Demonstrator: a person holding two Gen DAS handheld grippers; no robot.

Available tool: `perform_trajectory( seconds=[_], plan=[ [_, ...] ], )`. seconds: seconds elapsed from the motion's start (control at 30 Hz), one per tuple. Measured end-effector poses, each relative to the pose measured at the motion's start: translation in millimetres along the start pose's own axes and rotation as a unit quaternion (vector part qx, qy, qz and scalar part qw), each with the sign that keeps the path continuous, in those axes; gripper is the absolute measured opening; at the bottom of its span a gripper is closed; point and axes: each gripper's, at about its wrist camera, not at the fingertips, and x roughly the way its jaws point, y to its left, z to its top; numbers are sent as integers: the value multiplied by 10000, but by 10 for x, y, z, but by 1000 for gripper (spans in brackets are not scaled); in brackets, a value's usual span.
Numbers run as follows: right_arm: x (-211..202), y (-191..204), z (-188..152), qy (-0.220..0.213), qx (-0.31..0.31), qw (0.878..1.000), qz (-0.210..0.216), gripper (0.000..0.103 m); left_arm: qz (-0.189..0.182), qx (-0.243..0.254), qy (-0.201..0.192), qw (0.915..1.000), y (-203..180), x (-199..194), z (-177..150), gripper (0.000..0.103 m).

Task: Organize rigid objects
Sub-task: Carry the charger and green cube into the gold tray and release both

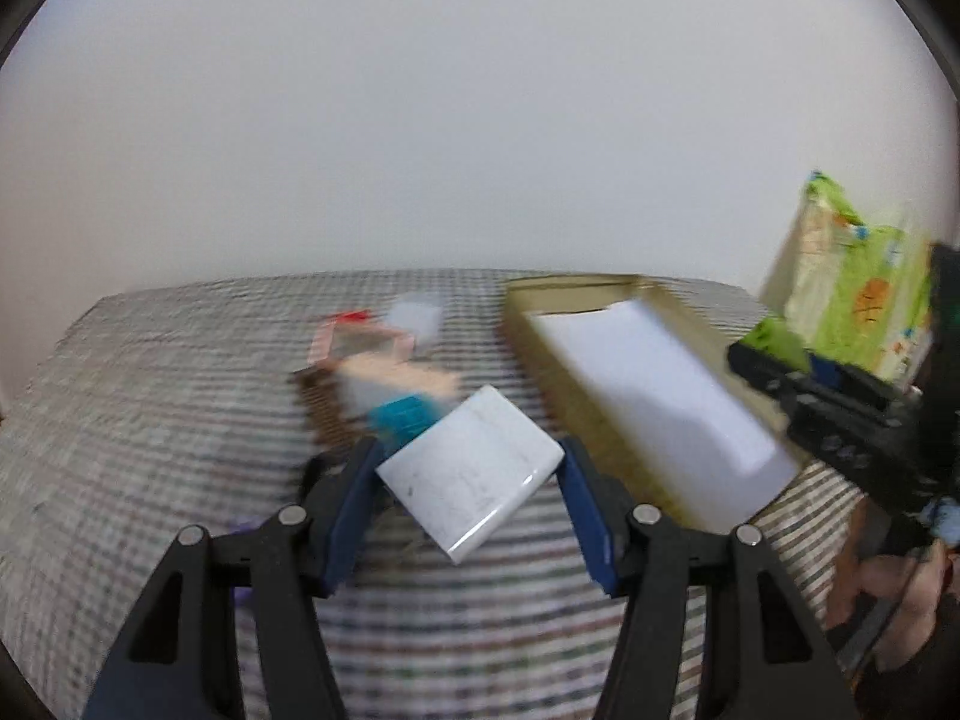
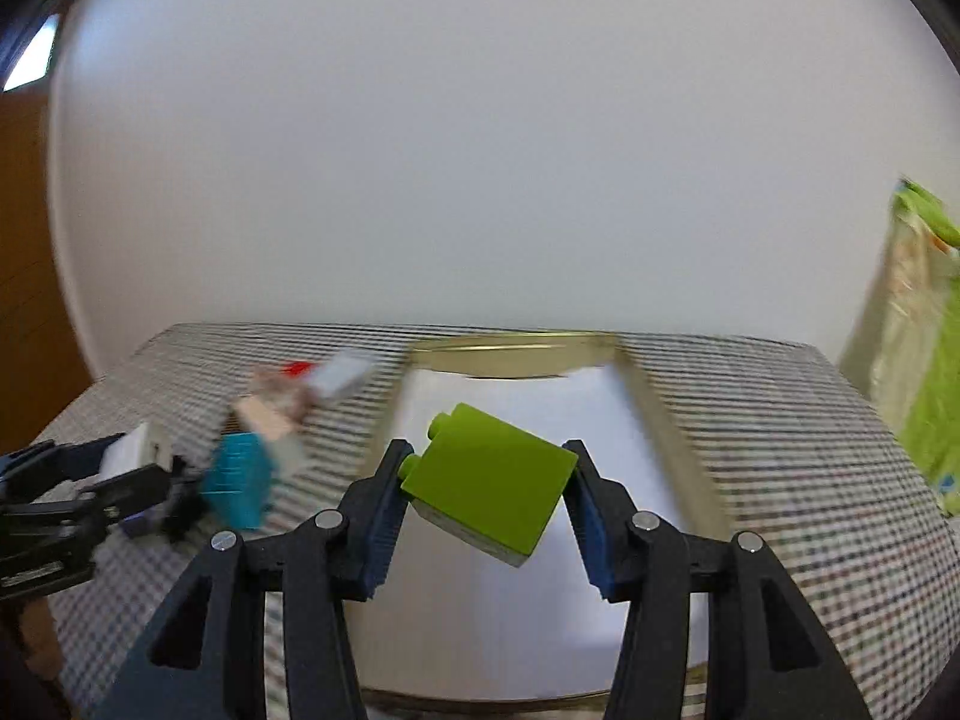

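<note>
Both loads were mid-carry: the left gripper (image 1: 468,474) clamped a white block (image 1: 471,471), the right gripper (image 2: 489,480) a green brick (image 2: 489,474), apparently above the tray (image 2: 666,420) at the desk's far edge; lowering came next.

Left hand-held gripper (image 1: 471,477): blue-padded black jaws clamped on a white glossy rectangular block (image 1: 471,474). Right hand-held gripper (image 2: 489,483): jaws clamped on a lime-green plastic studded brick (image 2: 489,480).
</note>
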Motion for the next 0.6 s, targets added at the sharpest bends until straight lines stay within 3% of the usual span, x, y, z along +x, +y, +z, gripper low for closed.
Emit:
perform_trajectory(
  seconds=[0.1, 0.27, 0.6],
  plan=[
    [94, -158, -70, 116, 12, 9995, -289, 53, -249, 136, 32, 9996, -306, 164, 91, 59],
    [281, -414, -145, 344, 244, 9983, -406, 53, -457, 443, 131, 9979, -750, 453, 202, 59],
    [312, -523, -274, 539, 737, 9957, -134, 53, -404, 668, 433, 9960, -1123, 827, 187, 59]
  ],
)
